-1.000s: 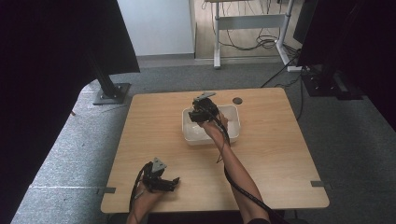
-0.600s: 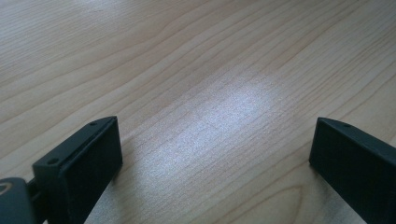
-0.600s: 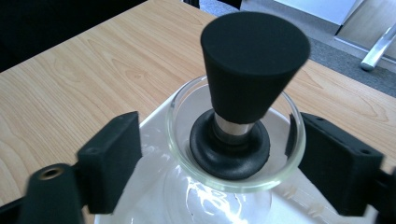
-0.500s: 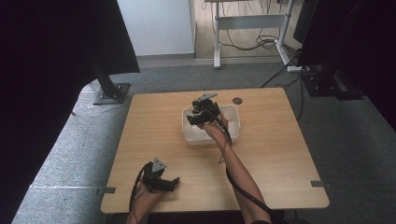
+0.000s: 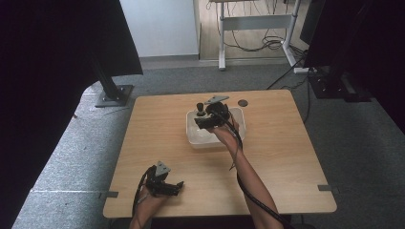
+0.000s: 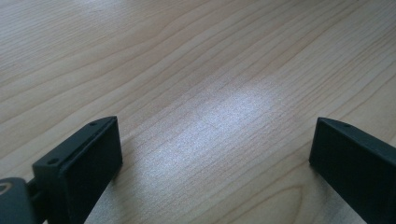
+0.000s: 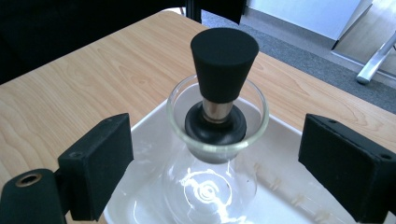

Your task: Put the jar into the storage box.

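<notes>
A clear glass flask (image 7: 210, 186) with a black cone-shaped stopper (image 7: 224, 65) in its wide mouth stands upright in a shallow white tray (image 7: 289, 186). My right gripper (image 7: 217, 140) is open, one jaw on each side of the flask's neck, neither touching the glass. From above, the right gripper (image 5: 203, 121) hovers over the tray (image 5: 191, 138) in the middle of the table, the stopper (image 5: 200, 106) just beyond it. My left gripper (image 5: 173, 186) rests near the front left edge. Its jaws (image 6: 215, 140) stand wide open over bare wood.
A small dark round disc (image 5: 243, 102) is set in the tabletop behind the tray. A black stand base (image 5: 112, 93) sits on the floor off the far left corner. Desk legs and cables (image 5: 258, 43) lie beyond the table.
The right gripper has sunk slightly over the tray. The left gripper has not moved.
</notes>
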